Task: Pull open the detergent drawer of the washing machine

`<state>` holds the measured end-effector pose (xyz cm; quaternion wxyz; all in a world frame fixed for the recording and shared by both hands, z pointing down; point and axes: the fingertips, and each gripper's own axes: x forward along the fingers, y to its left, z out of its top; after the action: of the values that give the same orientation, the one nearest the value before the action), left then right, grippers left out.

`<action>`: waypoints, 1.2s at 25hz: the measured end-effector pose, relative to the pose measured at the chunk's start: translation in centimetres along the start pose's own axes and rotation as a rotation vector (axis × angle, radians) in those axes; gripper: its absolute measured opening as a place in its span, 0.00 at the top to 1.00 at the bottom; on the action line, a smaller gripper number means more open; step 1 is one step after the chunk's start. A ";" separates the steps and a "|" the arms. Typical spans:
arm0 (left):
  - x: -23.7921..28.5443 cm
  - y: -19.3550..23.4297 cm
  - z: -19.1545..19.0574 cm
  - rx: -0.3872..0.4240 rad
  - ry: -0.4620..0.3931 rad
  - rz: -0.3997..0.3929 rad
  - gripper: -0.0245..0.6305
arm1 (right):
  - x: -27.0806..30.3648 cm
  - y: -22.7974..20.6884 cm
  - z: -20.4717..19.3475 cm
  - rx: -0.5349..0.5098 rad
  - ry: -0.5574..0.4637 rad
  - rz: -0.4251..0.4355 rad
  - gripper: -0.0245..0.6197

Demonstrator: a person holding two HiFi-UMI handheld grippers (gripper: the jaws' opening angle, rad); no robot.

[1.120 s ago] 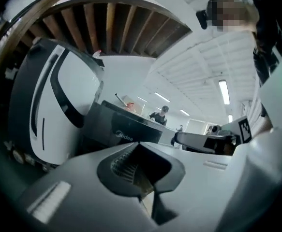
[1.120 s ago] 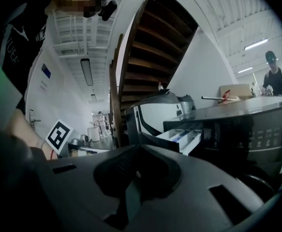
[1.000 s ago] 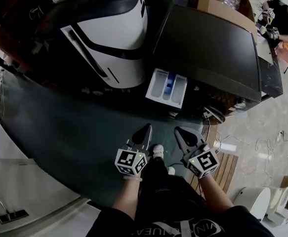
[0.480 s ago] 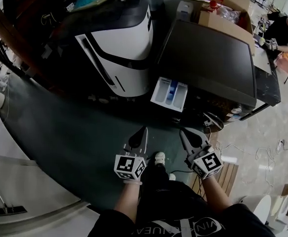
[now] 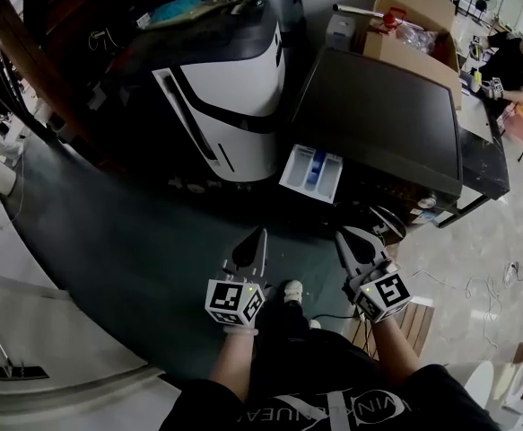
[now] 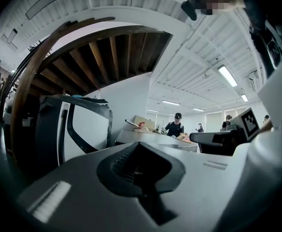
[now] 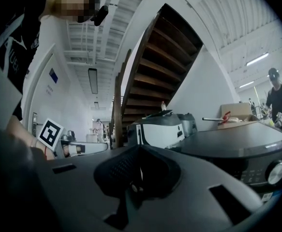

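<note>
The detergent drawer (image 5: 312, 171) stands pulled out of the washing machine (image 5: 378, 115) (blue insert showing), so the pull looks done. The left gripper (image 5: 258, 235) and right gripper (image 5: 347, 235) are closed, empty, well apart from it; nothing further seems needed.

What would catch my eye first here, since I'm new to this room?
The white detergent drawer, blue inside, stands pulled out of the dark washing machine at upper right. Below it, the left hand-held gripper and the right hand-held gripper hang shut and empty over the floor.
</note>
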<state>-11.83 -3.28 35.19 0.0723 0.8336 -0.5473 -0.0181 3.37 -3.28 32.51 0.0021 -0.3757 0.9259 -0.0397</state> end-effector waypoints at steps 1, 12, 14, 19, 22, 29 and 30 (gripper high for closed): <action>-0.1 0.0 0.3 0.003 -0.004 0.004 0.95 | -0.1 0.0 0.3 -0.004 -0.006 0.000 0.94; -1.3 0.2 2.9 0.029 -0.044 0.049 0.95 | -0.7 0.1 2.7 -0.024 -0.038 0.012 0.94; -1.4 0.3 3.3 0.030 -0.051 0.055 0.95 | -0.7 0.2 3.2 -0.030 -0.046 0.016 0.94; -1.8 0.4 3.7 0.037 -0.057 0.066 0.95 | -0.9 0.1 3.6 -0.024 -0.068 0.008 0.94; -2.0 0.5 3.7 0.041 -0.052 0.069 0.95 | -0.8 0.4 3.9 -0.028 -0.069 0.018 0.94; -2.1 0.1 4.1 0.048 -0.055 0.073 0.95 | -1.3 0.5 4.1 -0.033 -0.075 0.018 0.94; -2.1 0.1 4.0 0.048 -0.055 0.073 0.95 | -1.4 0.5 4.1 -0.032 -0.077 0.016 0.94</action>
<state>-13.17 -1.82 31.12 0.0381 0.8137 -0.5795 -0.0252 4.15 -2.25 28.33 0.0323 -0.3695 0.9286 -0.0103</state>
